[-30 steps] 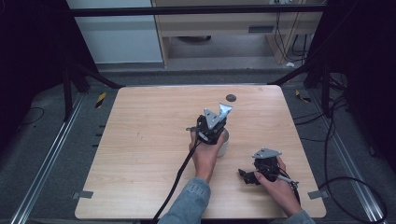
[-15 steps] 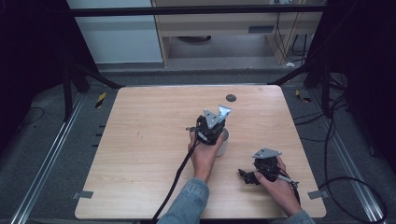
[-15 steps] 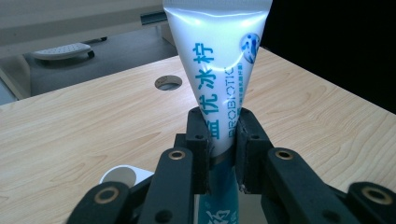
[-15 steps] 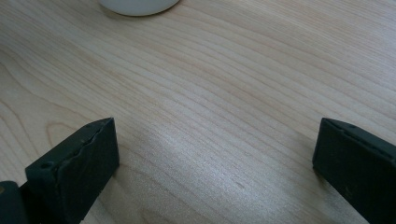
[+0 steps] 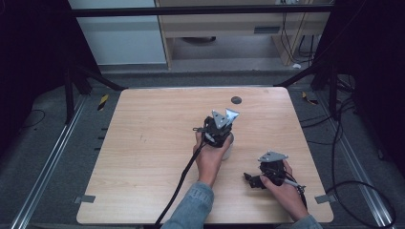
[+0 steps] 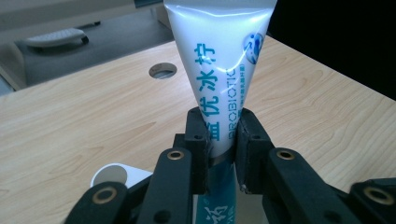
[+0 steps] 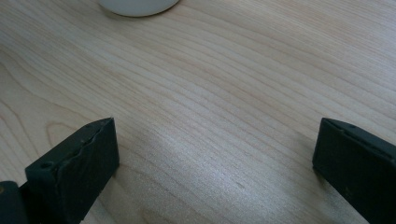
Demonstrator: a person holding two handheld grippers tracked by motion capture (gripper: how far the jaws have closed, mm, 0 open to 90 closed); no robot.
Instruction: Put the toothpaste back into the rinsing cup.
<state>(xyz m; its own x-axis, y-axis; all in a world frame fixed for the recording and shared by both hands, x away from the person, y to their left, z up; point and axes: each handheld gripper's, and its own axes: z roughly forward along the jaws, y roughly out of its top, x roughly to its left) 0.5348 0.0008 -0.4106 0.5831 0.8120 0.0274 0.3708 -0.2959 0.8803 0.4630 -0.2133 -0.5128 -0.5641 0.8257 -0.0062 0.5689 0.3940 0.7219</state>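
Toothpaste tube (image 6: 219,70) pinched upright in left hand-held gripper (image 6: 219,140), directly above white cup (image 6: 119,175) on bench (image 5: 143,143). Right hand-held gripper (image 7: 215,154) spread wide, holding nothing, low over bare wood just beside that cup.

A lab-like recording space: a bare wooden table (image 5: 143,143) on grey carpet, dark metal frame legs (image 5: 76,78) at its far corners, loose cables (image 5: 341,157) trailing past its right edge, seemingly office cabinets (image 5: 119,43) behind.
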